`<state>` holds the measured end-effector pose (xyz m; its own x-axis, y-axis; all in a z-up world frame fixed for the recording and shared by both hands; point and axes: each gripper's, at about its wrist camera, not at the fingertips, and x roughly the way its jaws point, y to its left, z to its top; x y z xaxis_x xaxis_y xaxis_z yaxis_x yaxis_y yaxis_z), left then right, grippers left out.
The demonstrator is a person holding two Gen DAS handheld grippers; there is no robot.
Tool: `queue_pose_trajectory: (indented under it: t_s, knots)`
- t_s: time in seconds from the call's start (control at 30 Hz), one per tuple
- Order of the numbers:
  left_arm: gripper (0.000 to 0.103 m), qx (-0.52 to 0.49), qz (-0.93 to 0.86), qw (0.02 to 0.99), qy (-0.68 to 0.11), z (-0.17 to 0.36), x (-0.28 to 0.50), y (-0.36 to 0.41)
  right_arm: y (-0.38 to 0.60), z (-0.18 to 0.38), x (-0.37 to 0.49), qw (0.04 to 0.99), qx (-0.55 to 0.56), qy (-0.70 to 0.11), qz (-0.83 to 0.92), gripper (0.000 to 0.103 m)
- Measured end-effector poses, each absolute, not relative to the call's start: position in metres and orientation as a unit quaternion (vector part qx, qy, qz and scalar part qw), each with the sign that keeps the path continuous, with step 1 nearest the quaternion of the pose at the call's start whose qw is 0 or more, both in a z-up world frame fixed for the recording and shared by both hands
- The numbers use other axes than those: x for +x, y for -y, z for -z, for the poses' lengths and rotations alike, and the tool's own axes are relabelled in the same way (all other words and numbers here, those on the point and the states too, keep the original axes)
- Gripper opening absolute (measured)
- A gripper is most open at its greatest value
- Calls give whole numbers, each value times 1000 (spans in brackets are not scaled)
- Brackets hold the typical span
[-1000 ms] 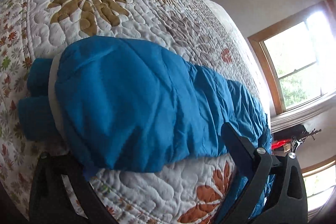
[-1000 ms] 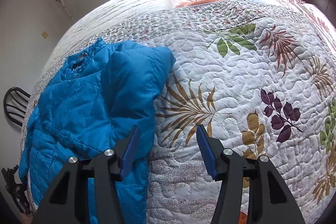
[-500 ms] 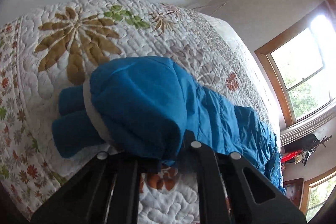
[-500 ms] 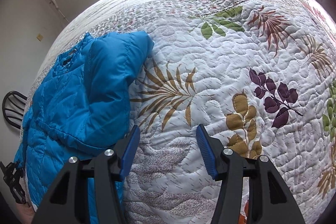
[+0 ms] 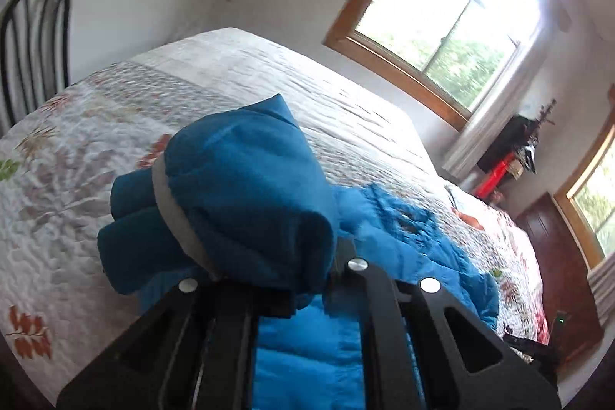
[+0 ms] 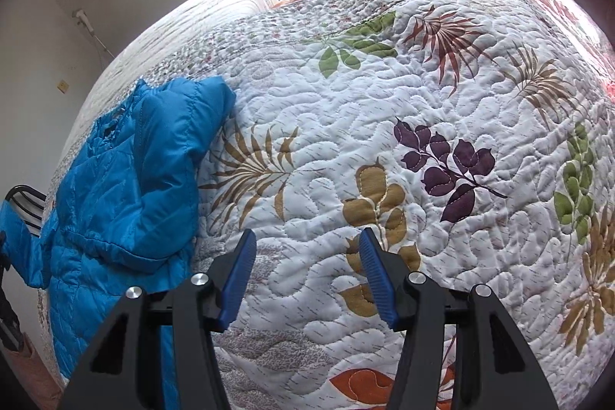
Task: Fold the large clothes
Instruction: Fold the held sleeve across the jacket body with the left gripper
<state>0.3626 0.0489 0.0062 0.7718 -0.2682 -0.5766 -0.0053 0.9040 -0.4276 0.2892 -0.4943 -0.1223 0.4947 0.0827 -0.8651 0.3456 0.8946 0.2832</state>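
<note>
- The blue jacket (image 6: 127, 191) is spread along one edge of the quilted bed (image 6: 442, 95); one sleeve (image 5: 234, 206) is raised off it.
- The left gripper (image 5: 292, 294) is clamped on the sleeve fabric, its jaws hidden under the bunched cloth.
- The right gripper (image 6: 307, 279) is held empty above the quilt, jaws wide.
- For a clean fold, the sleeve is best carried across the jacket body and laid flat before release; bunching is to be avoided.
</note>
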Motion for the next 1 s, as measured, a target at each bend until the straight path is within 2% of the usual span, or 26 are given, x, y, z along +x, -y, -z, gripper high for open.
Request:
queue_pose_trajectory:
  t_s: [0.2,0.23,0.27,0.33,0.4,0.47,0.5,0.53,0.7,0.8,1.0]
  knots:
    - [9,-134,238,891,-363,-20,397,127,500,127,290,833,221,-500,86,56]
    - [18,-119,261,880,-378,-16,401,153,499,128,290,833,222,-500,87,56]
    - [22,-110,276,872,-389,-10,404,173,499,128,290,833,223,-500,85,56]
    - [53,-104,302,853,-414,7,412,195,499,129,290,833,224,-500,82,56]
    - [57,-111,306,844,-427,20,417,194,499,129,289,833,221,-500,79,56]
    - [66,-124,306,846,-418,22,414,176,500,129,286,834,221,-499,76,56]
    - [74,-130,303,851,-409,21,411,163,500,129,286,835,221,-499,77,56]
    - [77,-130,297,858,-399,20,406,147,500,128,285,835,223,-497,79,56]
    - [79,-84,219,897,-375,16,398,84,480,104,292,855,221,-467,48,57]
    - [79,-55,143,902,-403,31,408,50,449,84,312,865,204,-459,9,57]
    - [78,-60,87,878,-468,74,444,3,350,63,368,859,146,-484,-87,60]
